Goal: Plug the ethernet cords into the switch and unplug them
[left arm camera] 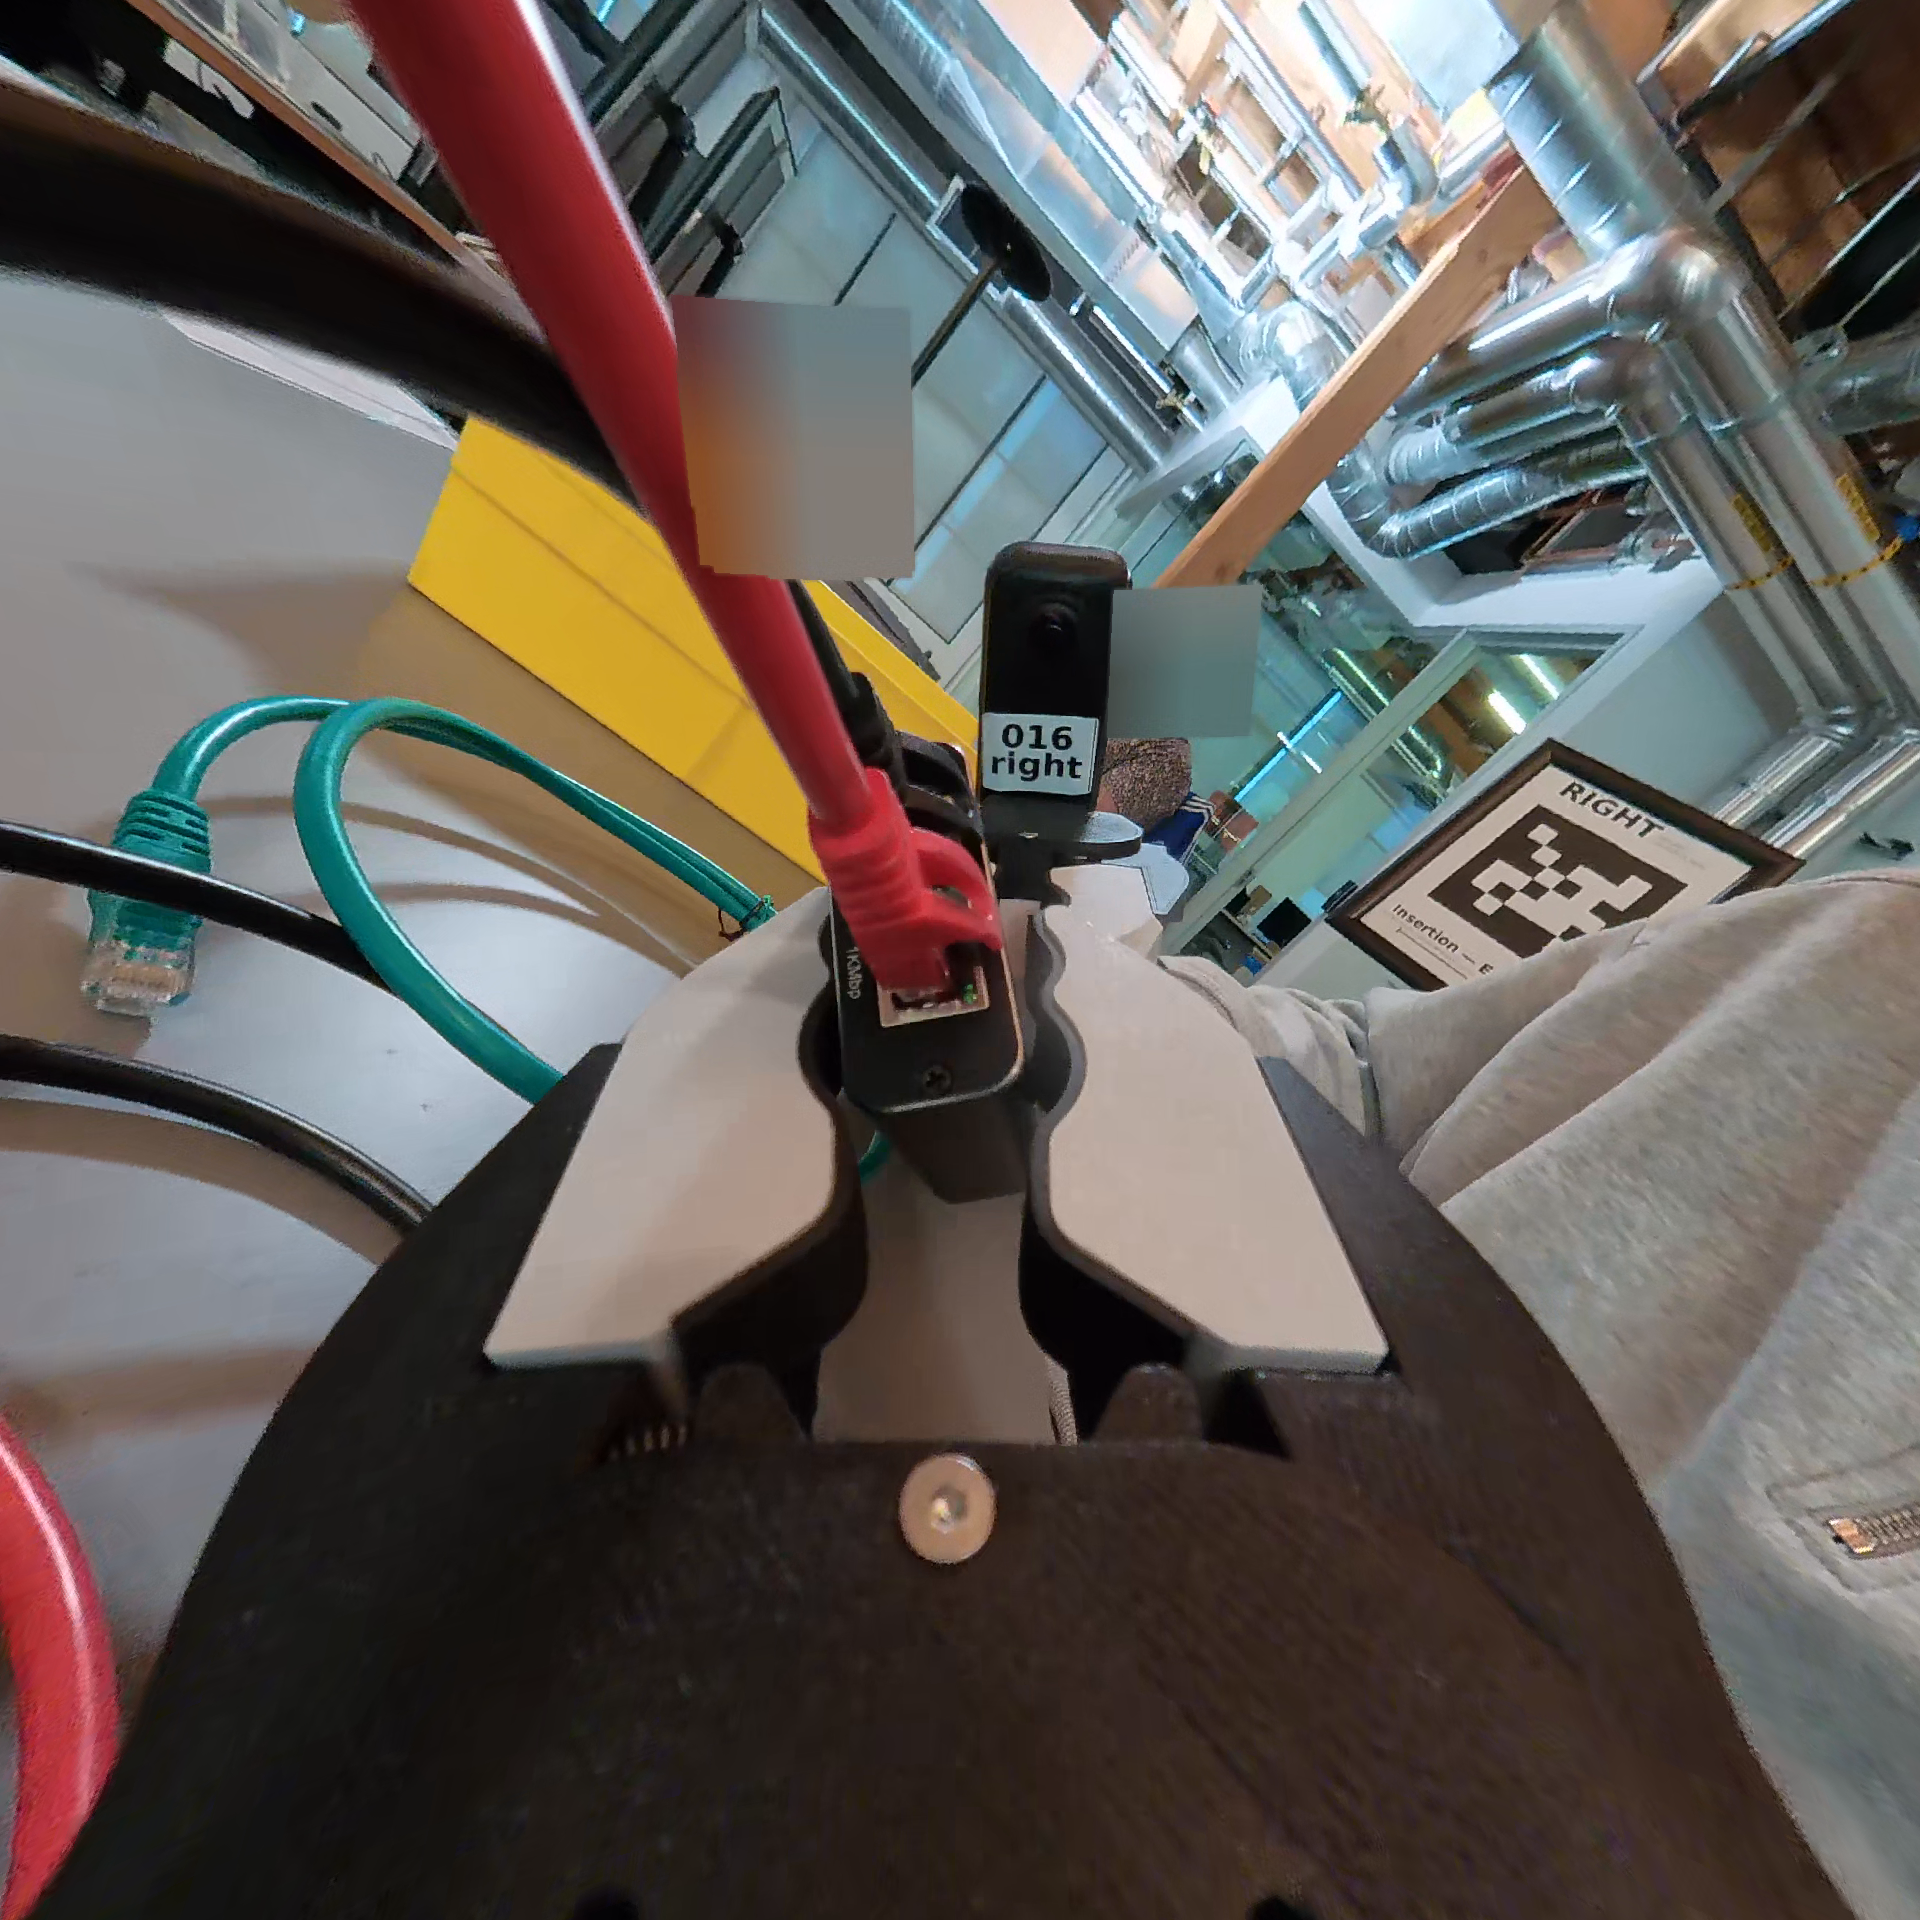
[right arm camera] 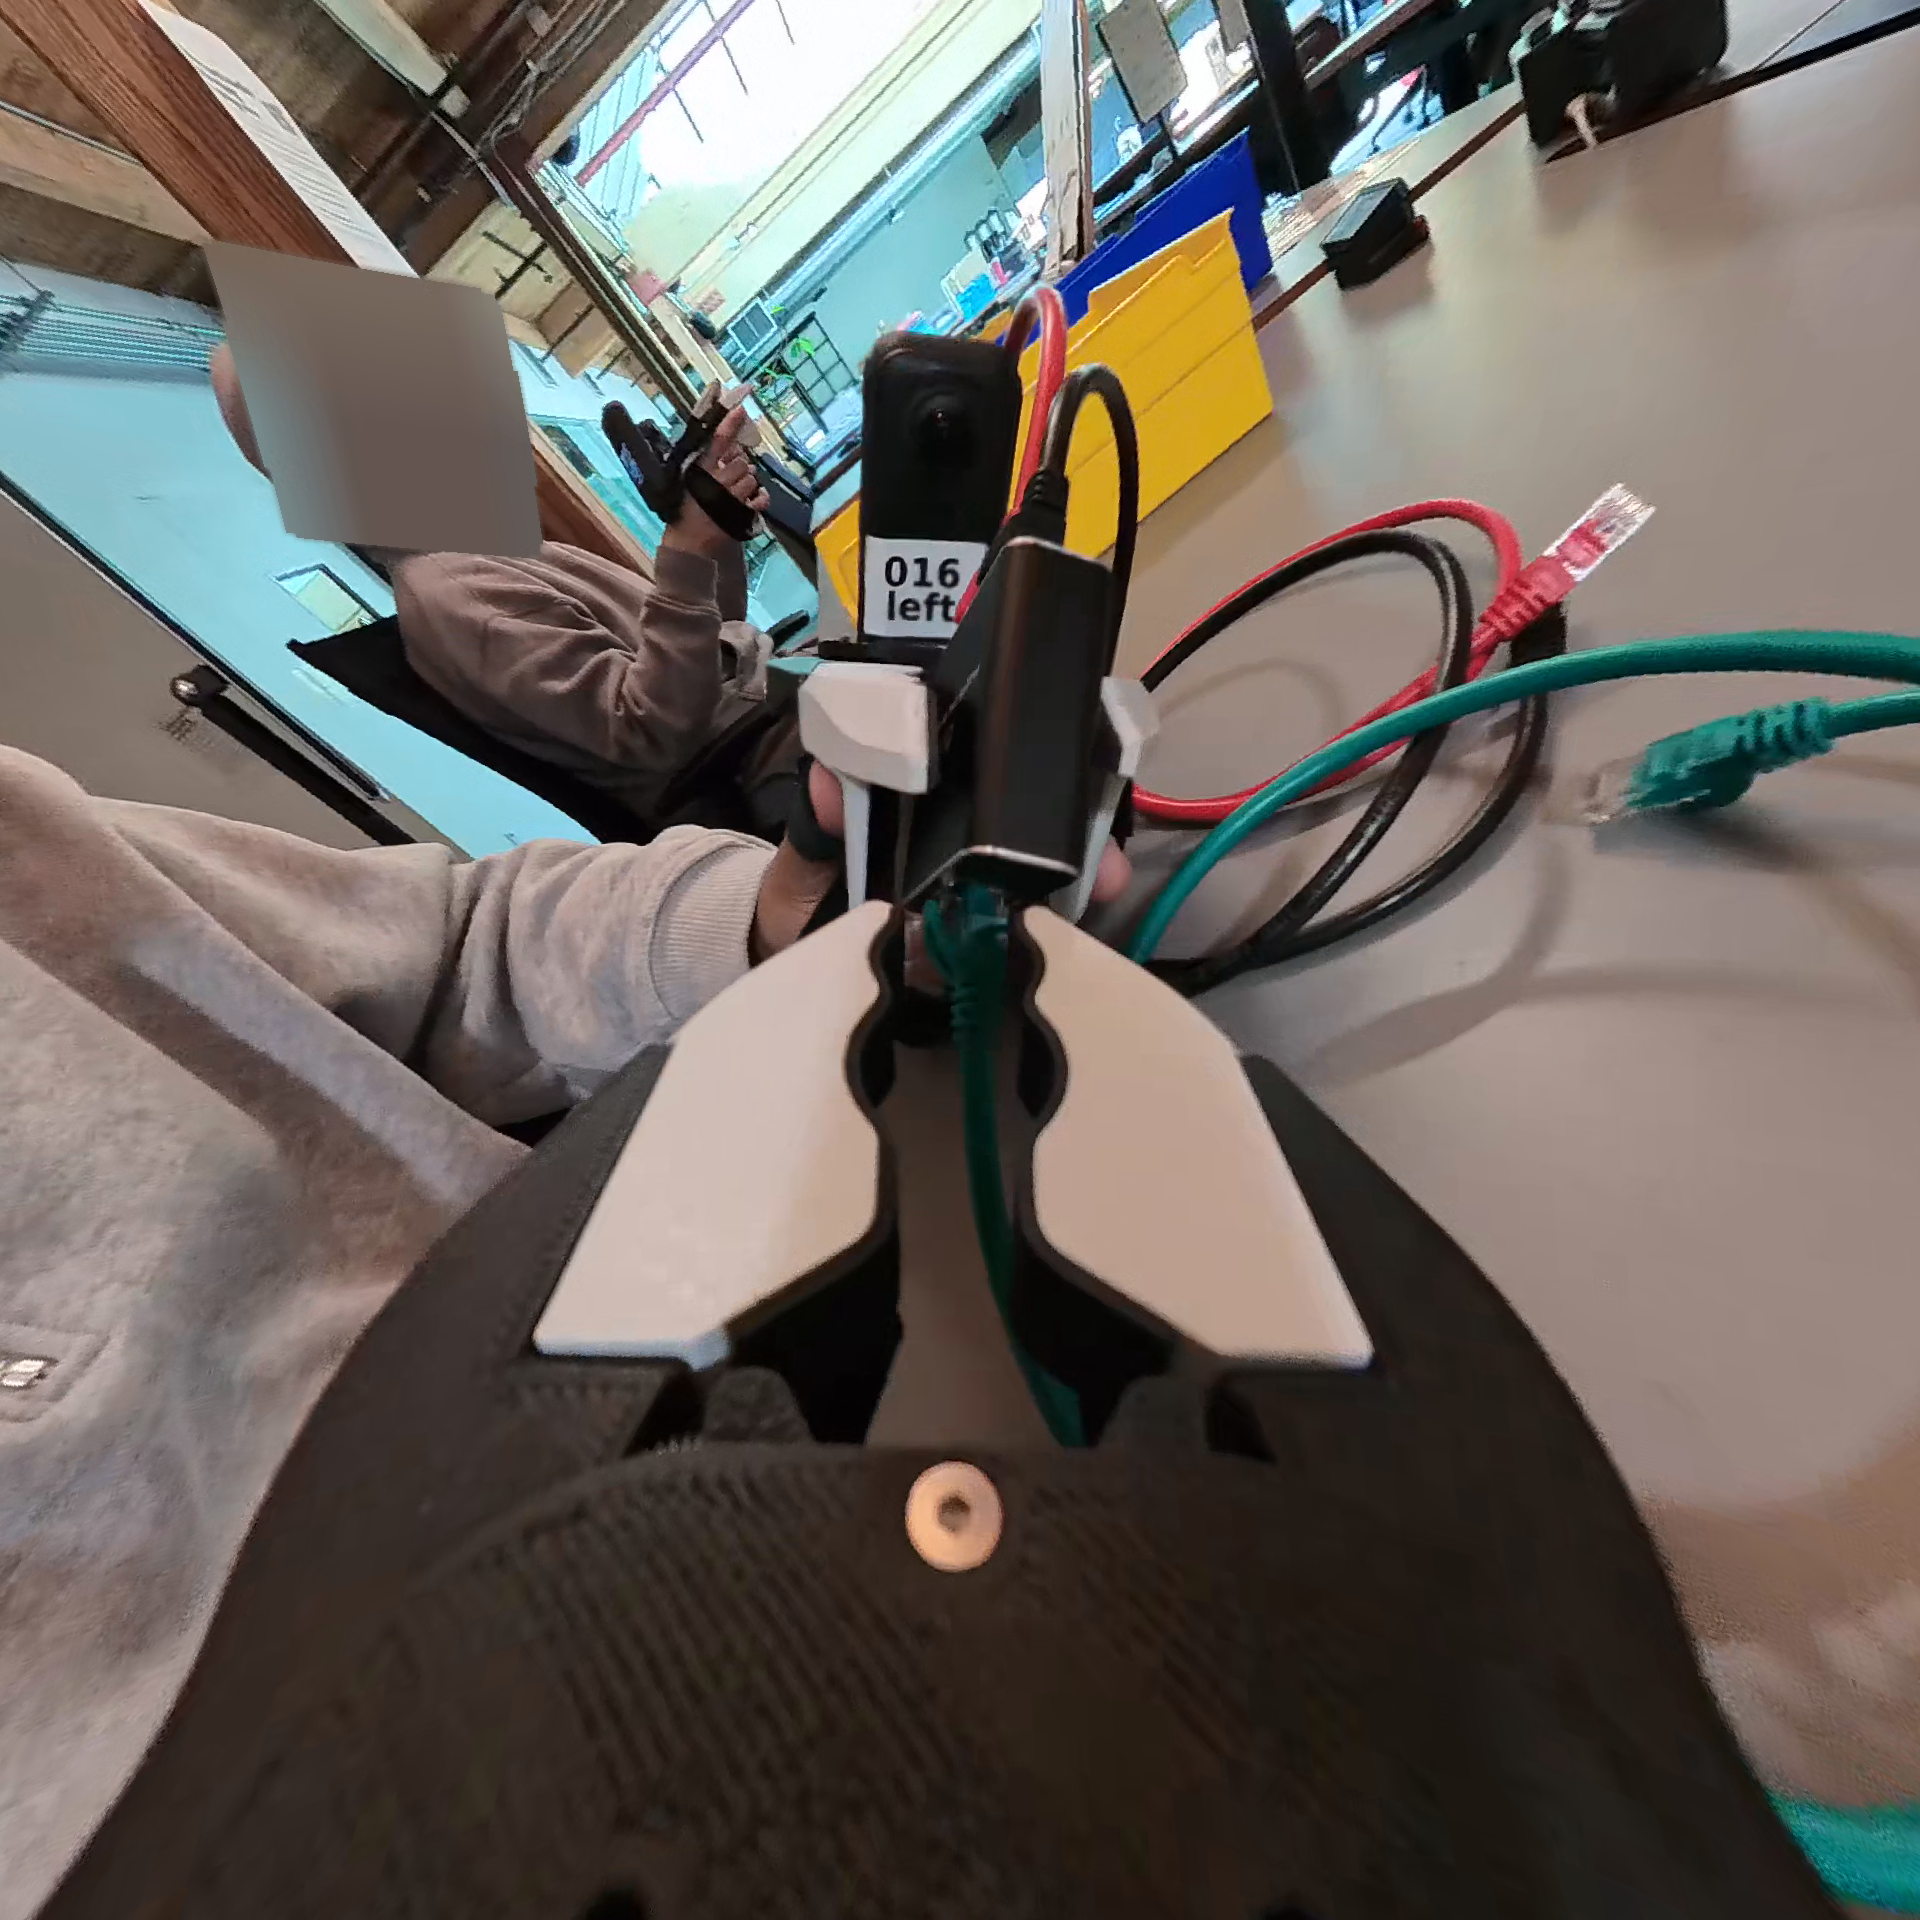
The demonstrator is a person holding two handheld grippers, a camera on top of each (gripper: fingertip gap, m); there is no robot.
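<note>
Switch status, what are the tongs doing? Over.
Left tongs shut on switch, red cord plugged in. Right tongs shut on green plug at switch's other end. Nothing blocking.

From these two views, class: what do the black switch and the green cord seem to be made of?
Switch: probably metal, satin black; its end face shows a small screw and crisp rounded edges. Green cord: flexible matte plastic or rubber jacket, bending smoothly.

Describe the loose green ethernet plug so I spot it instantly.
Right of the held switch, cords loop on the grey table. Beside them lies the loose green plug, clear tip pointing left; the red plug lies farther back, the other green plug is gripped.
</note>
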